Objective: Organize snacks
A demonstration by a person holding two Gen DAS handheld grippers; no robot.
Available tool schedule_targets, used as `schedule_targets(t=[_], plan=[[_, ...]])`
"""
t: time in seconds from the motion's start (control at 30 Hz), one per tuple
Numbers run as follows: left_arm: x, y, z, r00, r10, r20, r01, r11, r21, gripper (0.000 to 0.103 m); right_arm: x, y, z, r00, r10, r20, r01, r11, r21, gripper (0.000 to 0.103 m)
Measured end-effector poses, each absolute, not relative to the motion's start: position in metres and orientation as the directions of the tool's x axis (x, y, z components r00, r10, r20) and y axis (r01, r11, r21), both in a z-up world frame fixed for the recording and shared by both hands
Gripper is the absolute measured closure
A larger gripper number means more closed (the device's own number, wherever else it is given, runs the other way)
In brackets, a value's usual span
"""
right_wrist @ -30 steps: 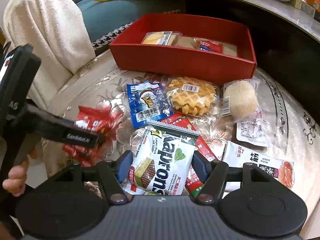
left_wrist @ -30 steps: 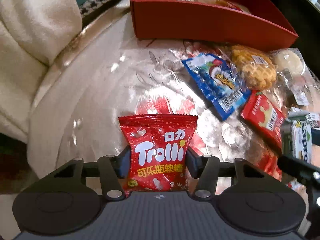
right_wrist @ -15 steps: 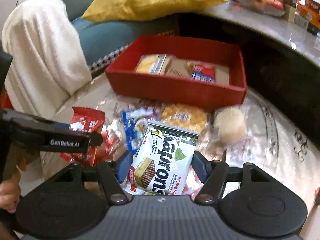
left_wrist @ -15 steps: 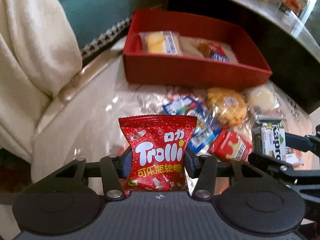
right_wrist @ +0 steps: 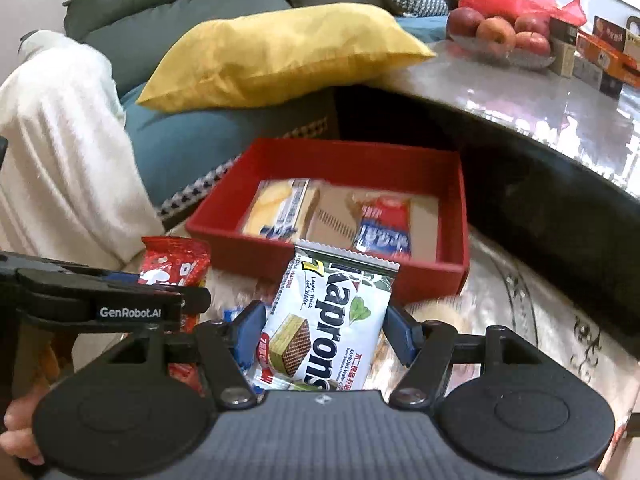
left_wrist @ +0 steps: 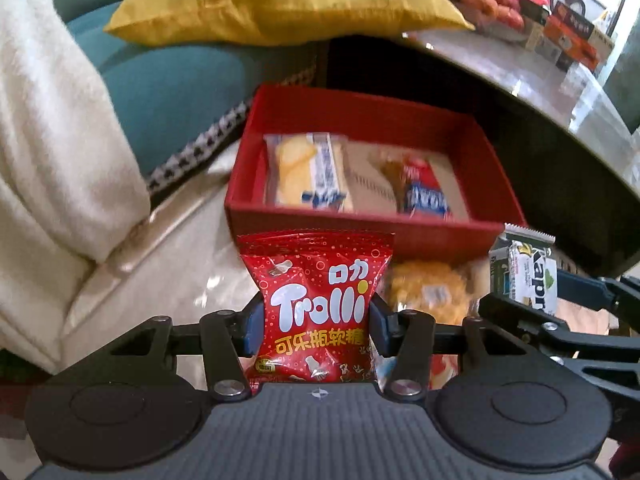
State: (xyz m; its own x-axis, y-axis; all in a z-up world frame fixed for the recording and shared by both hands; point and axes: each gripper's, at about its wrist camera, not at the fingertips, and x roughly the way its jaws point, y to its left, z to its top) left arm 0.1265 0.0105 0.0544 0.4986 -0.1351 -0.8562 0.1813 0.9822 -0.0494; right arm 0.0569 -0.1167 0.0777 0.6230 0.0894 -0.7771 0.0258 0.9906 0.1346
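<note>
My left gripper is shut on a red Trolli gummy bag, held upright in front of the red box. My right gripper is shut on a white Kaprons wafer pack, lifted just short of the red box. Each gripper shows in the other's view: the right one with the wafer pack at the right edge, the left one with the Trolli bag at the left. Inside the box lie a yellow cake pack and a red-and-blue packet.
A waffle pack and other snacks lie on the table below the grippers, mostly hidden. A white blanket, teal cushion and yellow pillow sit behind left. A dark raised table with apples runs along the right.
Both grippers have risen and tipped up with their packs held. The red box now sits central with its inside showing, and the loose snacks have dropped below the fingers.
</note>
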Motion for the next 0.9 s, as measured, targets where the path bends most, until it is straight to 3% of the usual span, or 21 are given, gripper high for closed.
schedule_targets(t=[0.9], plan=[[0.224,-0.018,0.064,0.574,-0.08,-0.815,0.093,0.995,-0.032,0.043,0.154,-0.146,0.087,0.674,0.036,-0.738,0.065,0.992,0.108,0.042]])
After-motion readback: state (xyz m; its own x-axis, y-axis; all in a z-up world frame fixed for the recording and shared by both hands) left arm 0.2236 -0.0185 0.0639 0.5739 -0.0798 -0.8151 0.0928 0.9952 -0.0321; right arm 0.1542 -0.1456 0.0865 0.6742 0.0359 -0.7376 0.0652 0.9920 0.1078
